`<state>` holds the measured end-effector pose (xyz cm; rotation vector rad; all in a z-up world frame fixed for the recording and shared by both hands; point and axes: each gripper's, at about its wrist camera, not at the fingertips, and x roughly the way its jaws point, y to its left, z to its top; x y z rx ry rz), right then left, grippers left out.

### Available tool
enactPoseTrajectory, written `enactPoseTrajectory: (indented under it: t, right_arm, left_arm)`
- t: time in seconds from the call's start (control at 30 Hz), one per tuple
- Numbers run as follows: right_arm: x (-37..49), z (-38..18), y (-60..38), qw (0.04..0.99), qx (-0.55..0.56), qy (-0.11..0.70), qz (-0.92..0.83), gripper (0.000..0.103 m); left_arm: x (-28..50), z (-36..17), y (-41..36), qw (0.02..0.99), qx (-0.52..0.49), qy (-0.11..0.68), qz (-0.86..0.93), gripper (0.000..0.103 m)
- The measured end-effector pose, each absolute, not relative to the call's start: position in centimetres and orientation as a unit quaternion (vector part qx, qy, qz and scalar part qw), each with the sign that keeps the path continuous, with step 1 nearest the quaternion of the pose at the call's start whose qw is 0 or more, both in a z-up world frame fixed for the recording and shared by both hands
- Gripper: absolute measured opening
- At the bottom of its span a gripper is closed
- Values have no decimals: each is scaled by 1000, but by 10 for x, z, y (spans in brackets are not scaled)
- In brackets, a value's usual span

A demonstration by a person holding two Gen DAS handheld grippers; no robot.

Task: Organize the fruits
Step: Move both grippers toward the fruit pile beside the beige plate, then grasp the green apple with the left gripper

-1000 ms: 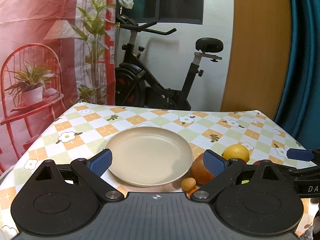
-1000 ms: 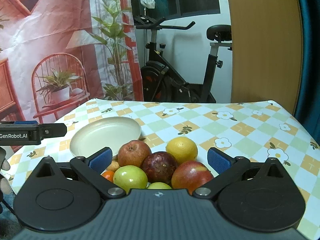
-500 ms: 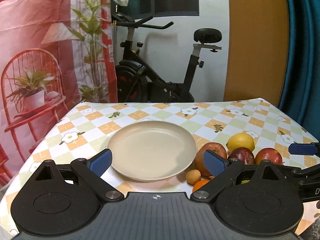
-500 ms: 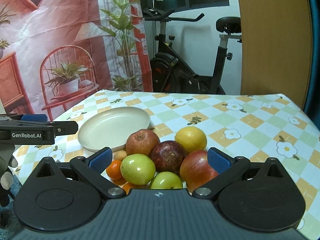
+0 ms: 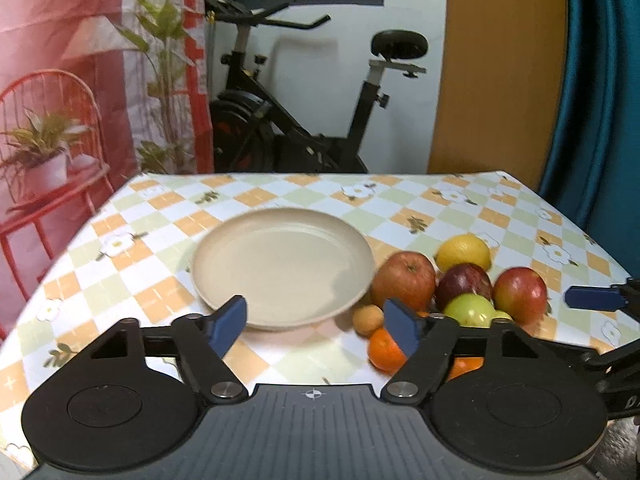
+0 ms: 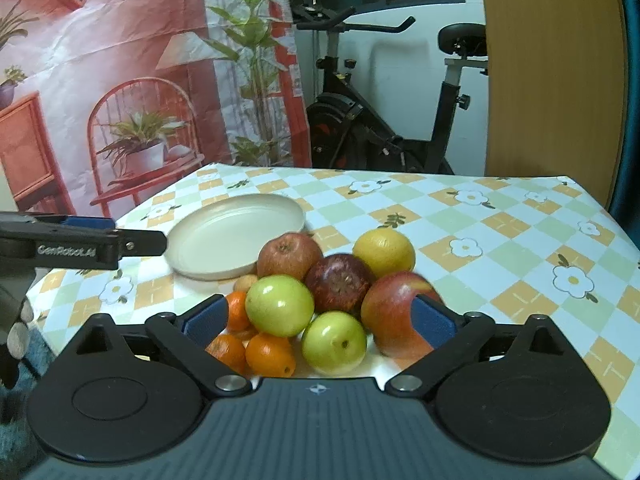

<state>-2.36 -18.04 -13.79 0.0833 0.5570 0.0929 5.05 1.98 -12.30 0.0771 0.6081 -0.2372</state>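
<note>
A printed backdrop (image 6: 120,80) of a red chair and potted plants hangs at the left of the room, a wooden panel (image 6: 552,80) stands at the right, and a black exercise bike (image 5: 304,120) sits between them behind the counter (image 6: 500,232), which wears a checked cloth with white flowers. On the cloth lies a round beige plate (image 5: 280,264), bare. Just right of it the fruit is heaped together: red apples (image 6: 288,256), a yellow lemon (image 6: 384,252), two green apples (image 6: 280,304) and small orange mandarins (image 6: 268,354). The left hand-held gripper (image 5: 316,318) hovers wide open before the plate, holding nothing. The right hand-held gripper (image 6: 320,322) is spread open around the heap, gripping nothing
</note>
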Motion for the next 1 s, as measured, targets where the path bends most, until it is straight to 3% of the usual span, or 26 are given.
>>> enactPoseTrajectory:
  t: [0.23, 0.3, 0.47, 1.0]
  right_arm:
    - [-27, -148, -170, 952, 17, 299, 66, 81]
    - [-27, -150, -167, 949, 12, 306, 74, 72]
    - [-28, -155, -158, 944, 0, 316, 91, 62]
    - [-9, -157, -150, 955, -42, 281, 89, 62]
  left_arm:
    - [51, -129, 20, 940, 23, 312, -139, 60]
    - [51, -131, 19, 938, 21, 314, -146, 54]
    - [49, -133, 15, 936, 24, 315, -154, 54]
    - [73, -131, -6, 903, -34, 352, -245, 54]
